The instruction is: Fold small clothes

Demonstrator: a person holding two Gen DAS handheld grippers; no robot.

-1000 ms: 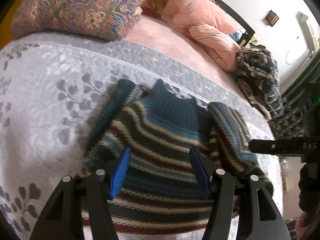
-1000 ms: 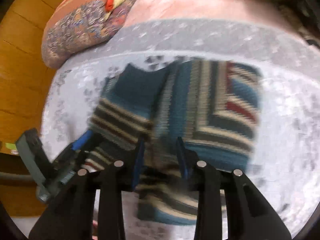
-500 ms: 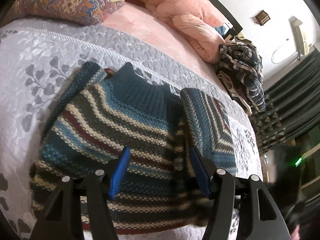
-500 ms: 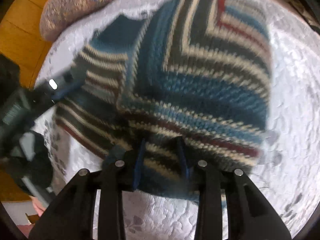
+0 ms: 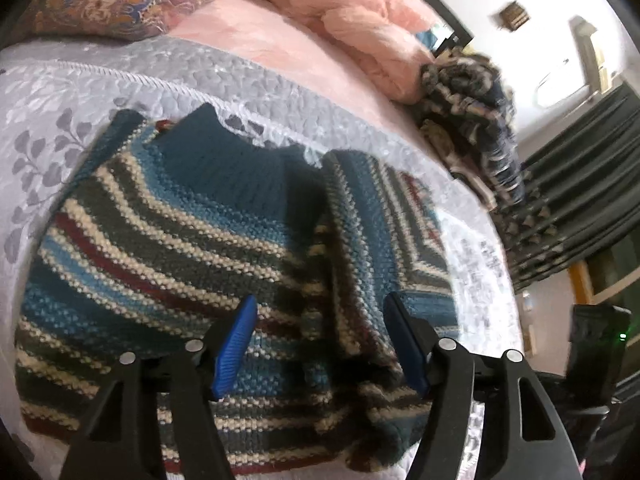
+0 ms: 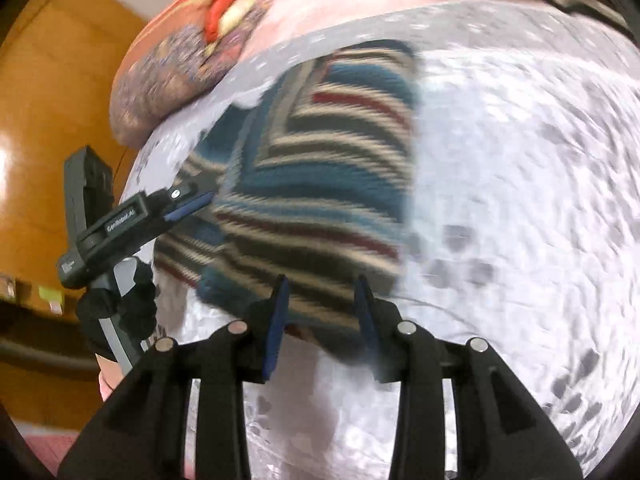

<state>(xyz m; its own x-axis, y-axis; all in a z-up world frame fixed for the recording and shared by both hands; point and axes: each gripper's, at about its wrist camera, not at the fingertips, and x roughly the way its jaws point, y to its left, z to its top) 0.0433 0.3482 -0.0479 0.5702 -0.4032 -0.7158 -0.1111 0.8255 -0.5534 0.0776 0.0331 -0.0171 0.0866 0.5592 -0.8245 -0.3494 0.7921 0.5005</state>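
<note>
Your striped knit sweater point(image 5: 168, 248) lies flat on the grey quilt point(image 5: 60, 92), right side folded inward. Left gripper point(image 5: 320, 320) spread wide above it, holding nothing. Right gripper point(image 6: 322, 304) part-open at the hem; can't tell if it's pinching.

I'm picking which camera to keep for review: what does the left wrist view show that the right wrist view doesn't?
Only the left wrist view shows the sweater's plain blue collar, the pink blanket, a heap of dark knitwear and the curtains. Only the right wrist view shows the left gripper from outside, over the sweater's edge, and the orange wall. Both show the striped sweater, its side folded over, on the grey bedspread, and the patterned pillow.
</note>
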